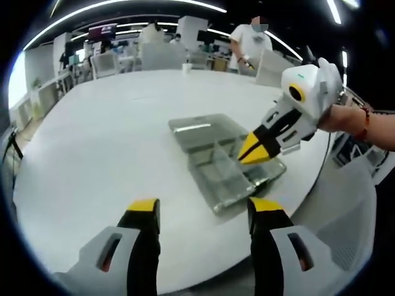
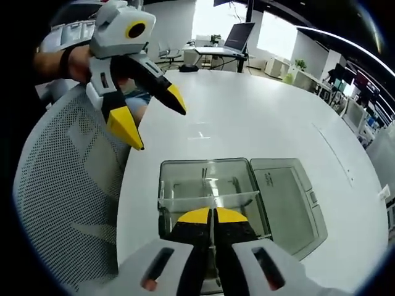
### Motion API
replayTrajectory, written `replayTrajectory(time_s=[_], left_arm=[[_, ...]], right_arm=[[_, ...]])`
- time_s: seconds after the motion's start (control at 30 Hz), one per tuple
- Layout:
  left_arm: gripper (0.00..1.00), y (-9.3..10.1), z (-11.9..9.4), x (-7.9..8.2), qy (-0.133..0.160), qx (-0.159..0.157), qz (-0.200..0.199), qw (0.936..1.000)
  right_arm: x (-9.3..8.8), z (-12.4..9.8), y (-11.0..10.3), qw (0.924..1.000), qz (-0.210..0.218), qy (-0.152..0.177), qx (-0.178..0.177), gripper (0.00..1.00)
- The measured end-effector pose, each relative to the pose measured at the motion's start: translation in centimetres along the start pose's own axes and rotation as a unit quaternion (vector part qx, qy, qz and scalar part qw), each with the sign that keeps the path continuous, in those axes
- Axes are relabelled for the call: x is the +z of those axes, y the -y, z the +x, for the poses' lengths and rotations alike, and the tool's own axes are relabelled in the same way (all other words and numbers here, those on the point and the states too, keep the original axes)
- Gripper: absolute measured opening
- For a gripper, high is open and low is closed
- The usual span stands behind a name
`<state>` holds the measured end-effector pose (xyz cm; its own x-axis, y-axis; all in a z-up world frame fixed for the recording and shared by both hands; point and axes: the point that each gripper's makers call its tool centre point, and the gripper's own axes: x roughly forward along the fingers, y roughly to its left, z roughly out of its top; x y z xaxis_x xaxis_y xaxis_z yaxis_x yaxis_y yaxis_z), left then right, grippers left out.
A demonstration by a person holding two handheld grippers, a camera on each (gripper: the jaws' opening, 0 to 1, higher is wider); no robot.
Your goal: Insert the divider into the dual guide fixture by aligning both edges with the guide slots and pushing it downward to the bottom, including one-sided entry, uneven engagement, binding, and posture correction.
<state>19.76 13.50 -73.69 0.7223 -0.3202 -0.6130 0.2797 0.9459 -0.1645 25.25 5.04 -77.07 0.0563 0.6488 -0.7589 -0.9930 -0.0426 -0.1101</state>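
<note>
- Left gripper view: the left gripper (image 1: 203,213) is held released, jaws wide apart, above the white table (image 1: 105,135) and short of the clear box (image 1: 225,157). The right gripper (image 1: 253,151) is seen clenched at a thin clear divider (image 1: 237,161), which stands inside the box.
- The divider is judged light, stiff, slippery and easily cracked; a hold on its top edge, near the middle, is advised.
- Right gripper view: the right gripper (image 2: 213,217) is closed on the top edge of the divider (image 2: 210,198). The long axis of the divider runs across the box (image 2: 207,169), wall to wall, and it stands upright. The lid (image 2: 287,197) lies open just beside. The left gripper (image 2: 157,120) is seen open, near a mesh chair (image 2: 62,185).
</note>
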Motion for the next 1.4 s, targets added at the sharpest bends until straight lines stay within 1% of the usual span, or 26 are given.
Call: replayTrajectory(time_s=[0.07, 0.13, 0.2, 0.33, 0.4, 0.5, 0.57, 0.67, 0.77, 0.87, 1.03, 1.13, 1.23, 1.33, 1.4], left_arm=[[0.56, -0.2, 0.0, 0.0, -0.001, 0.002, -0.002, 1.0000], [0.56, -0.4, 0.1, -0.2, -0.007, 0.007, 0.004, 0.9999], [0.56, -0.7, 0.1, -0.4, -0.013, 0.011, 0.007, 0.9998], [0.56, -1.2, 0.2, -0.5, -0.019, 0.021, 0.006, 0.9996], [0.56, -1.4, 0.3, -0.8, -0.025, 0.025, 0.006, 0.9994], [0.56, -1.8, 0.4, -1.2, -0.034, 0.036, -0.002, 0.9988], [0.56, -1.8, 0.5, -1.3, -0.038, 0.038, -0.001, 0.9986], [0.56, -2.0, 0.8, -1.7, -0.049, 0.040, 0.000, 0.9980], [0.56, -2.6, 0.9, -1.8, -0.055, 0.049, 0.002, 0.9972], [0.56, -3.2, 1.0, -1.9, -0.060, 0.061, -0.004, 0.9964], [0.56, -3.8, 1.4, -2.4, -0.069, 0.071, -0.003, 0.9951], [0.56, -4.0, 1.6, -2.8, -0.081, 0.076, -0.001, 0.9939], [0.56, -4.6, 1.7, -3.3, -0.092, 0.085, 0.002, 0.9921], [0.56, -5.3, 1.6, -3.6, -0.098, 0.097, -0.003, 0.9904], [0.56, -5.8, 1.9, -3.7, -0.098, 0.099, 0.004, 0.9902]], right_arm=[[0.0, 0.0, 0.0, 1.0000, 0.000, 0.001, 0.002, 0.00], [0.0, -0.1, 0.0, 1.0000, -0.001, 0.001, 0.002, 0.00], [0.0, -0.2, 0.0, 0.9999, 0.012, 0.002, -0.003, 0.00], [0.1, -0.5, 0.1, 0.9997, 0.019, 0.008, -0.011, 0.00], [0.2, -0.8, 0.0, 0.9996, 0.021, 0.015, -0.012, 0.00], [0.4, -1.1, 0.4, 0.9983, 0.045, 0.030, -0.020, 0.01], [0.5, -1.3, 0.5, 0.9977, 0.047, 0.039, -0.028, 0.04], [0.5, -1.7, 0.5, 0.9972, 0.050, 0.047, -0.029, 0.04], [0.9, -2.6, 1.0, 0.9952, 0.062, 0.065, -0.039, 0.05], [1.7, -3.8, 1.4, 0.9917, 0.076, 0.091, -0.049, 0.06], [2.4, -4.9, 1.3, 0.9874, 0.093, 0.117, -0.052, 0.06], [2.5, -5.3, 0.9, 0.9864, 0.095, 0.122, -0.056, 0.06], [2.5, -5.5, 0.6, 0.9844, 0.106, 0.129, -0.057, 0.07], [2.7, -5.7, 0.5, 0.9826, 0.110, 0.136, -0.062, 0.07], [2.7, -5.9, 0.4, 0.9815, 0.113, 0.140, -0.066, 0.07]])
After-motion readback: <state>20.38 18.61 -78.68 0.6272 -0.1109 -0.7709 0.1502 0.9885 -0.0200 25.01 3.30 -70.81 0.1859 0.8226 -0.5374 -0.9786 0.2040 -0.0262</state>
